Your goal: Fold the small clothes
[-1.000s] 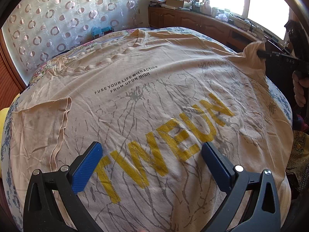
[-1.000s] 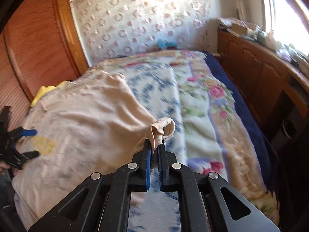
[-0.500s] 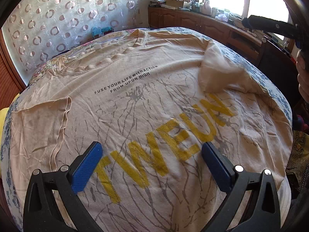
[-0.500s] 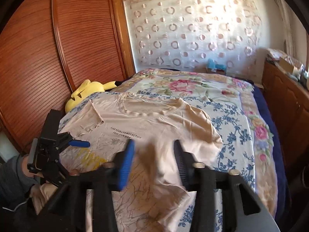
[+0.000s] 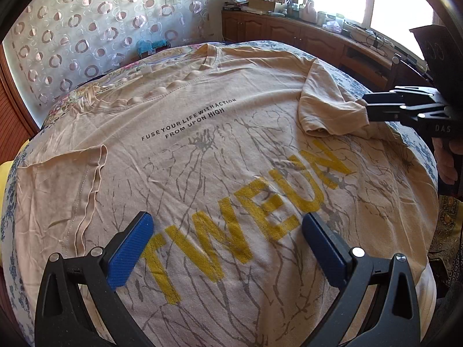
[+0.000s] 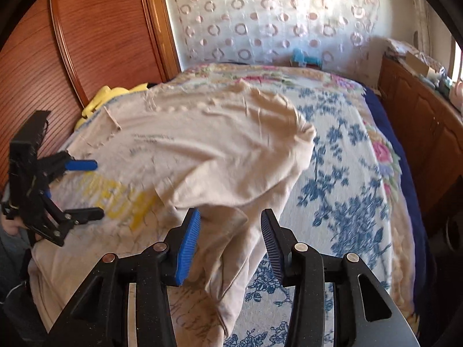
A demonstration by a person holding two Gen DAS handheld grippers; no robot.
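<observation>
A beige T-shirt [image 5: 220,156] with yellow letters and grey crack print lies front up on the bed. Both sleeves are folded in over the body: one [image 5: 327,107] at the right, one [image 5: 58,190] at the left. My left gripper [image 5: 227,245] is open and empty, hovering over the yellow letters near the hem. My right gripper [image 6: 230,245] is open at the shirt's side edge, with a fold of the cloth [image 6: 231,231] lying between the jaws. It shows in the left wrist view [image 5: 373,107] beside the folded sleeve. The left gripper shows in the right wrist view [image 6: 86,188].
The bed has a blue and pink floral cover [image 6: 341,179]. A yellow plush toy [image 6: 104,98] lies by the wooden wardrobe [image 6: 86,43]. A wooden cabinet [image 5: 303,34] with clutter runs under the window. A patterned curtain [image 5: 86,29] hangs behind the bed.
The right gripper carried the right sleeve inward, let go of it on the shirt, rose, then came back low at the shirt's side edge, open. The left gripper has not moved.
</observation>
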